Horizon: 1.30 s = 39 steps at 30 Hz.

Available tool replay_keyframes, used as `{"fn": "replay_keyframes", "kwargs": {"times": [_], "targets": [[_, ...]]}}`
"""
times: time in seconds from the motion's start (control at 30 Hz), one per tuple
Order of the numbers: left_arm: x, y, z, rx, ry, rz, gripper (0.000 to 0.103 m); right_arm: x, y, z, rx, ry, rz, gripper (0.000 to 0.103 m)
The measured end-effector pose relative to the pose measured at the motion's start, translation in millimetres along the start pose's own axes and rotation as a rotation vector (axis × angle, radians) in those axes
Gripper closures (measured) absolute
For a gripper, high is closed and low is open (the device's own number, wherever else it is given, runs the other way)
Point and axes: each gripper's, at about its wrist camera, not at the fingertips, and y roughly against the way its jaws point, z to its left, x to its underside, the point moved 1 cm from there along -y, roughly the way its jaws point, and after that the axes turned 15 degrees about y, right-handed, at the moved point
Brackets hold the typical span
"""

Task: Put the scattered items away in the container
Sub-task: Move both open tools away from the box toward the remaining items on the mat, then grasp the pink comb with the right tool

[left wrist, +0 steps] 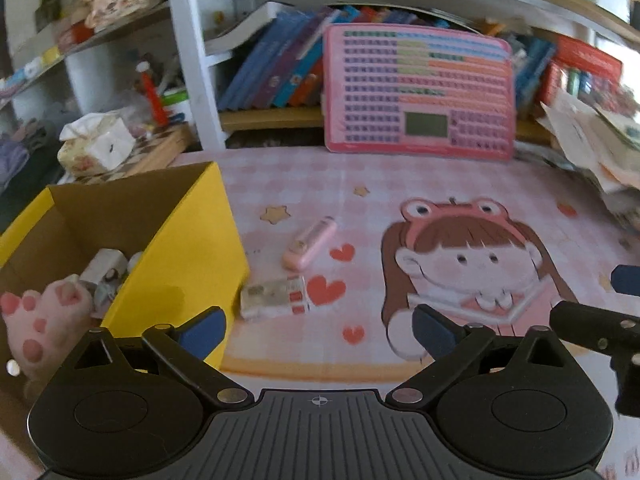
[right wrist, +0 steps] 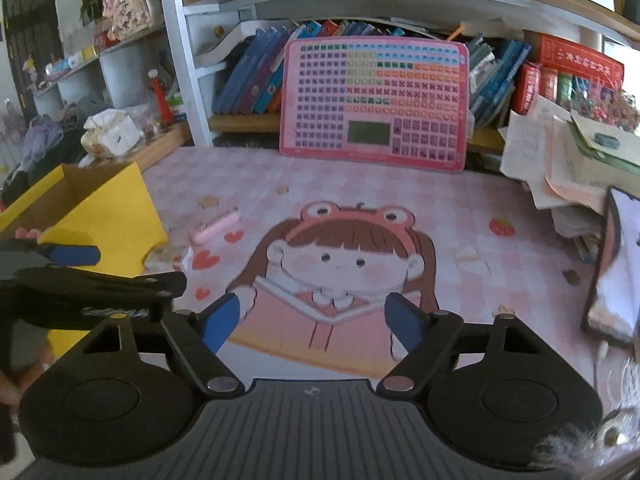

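A yellow cardboard box [left wrist: 188, 248] stands at the left of the pink desk mat [left wrist: 400, 184]; it also shows in the right wrist view [right wrist: 108, 216]. Inside it lie a pink paw plush [left wrist: 44, 316] and small pale items [left wrist: 106, 272]. On the mat beside the box lie a pink capsule-shaped case [left wrist: 310, 242] and a small white-and-red packet [left wrist: 274, 296]; both show in the right wrist view, the case [right wrist: 214, 226] and the packet [right wrist: 170, 258]. My left gripper [left wrist: 318, 326] is open and empty, just short of the packet. My right gripper [right wrist: 312, 316] is open and empty over the mat's cartoon girl.
A pink keypad board [right wrist: 374, 104] leans against the bookshelf at the back. Loose papers [right wrist: 560, 152] pile at the right, with a phone [right wrist: 616, 276] near the right edge. A tissue pack [left wrist: 96, 144] sits behind the box. A small white scrap [right wrist: 470, 258] lies on the mat.
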Motion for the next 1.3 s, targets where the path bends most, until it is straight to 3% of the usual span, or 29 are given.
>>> {"fn": "replay_keyframes", "kwargs": {"times": [0.1,0.23,0.4,0.57,0.83,1.03,1.3], "targets": [[1,-11,-3,-0.042,0.021,-0.037,0.004,-14,-15,-13,-0.024,-0.022,-0.021,0.035],[1,-32,-6,-0.109,0.07,-0.052,0.004,-35,-46,-27,-0.152,-0.056,-0.036,0.037],[-4,-59,-9,-0.183,0.168,-0.041,0.005,-60,-88,-23,-0.269,0.011,-0.031,0.038],[-7,-76,-11,-0.21,0.183,-0.039,0.005,-80,-124,-6,-0.377,0.126,0.0,0.038],[-5,-90,-13,-0.22,0.141,-0.039,0.004,-99,-188,32,-0.431,0.218,0.144,0.047],[-2,-98,-19,-0.235,0.08,-0.021,0.003,-118,-223,56,-0.476,0.319,0.178,0.047],[-12,-111,-26,-0.273,0.115,-0.026,0.001,-128,-243,81,-0.516,0.49,0.192,0.042]]}}
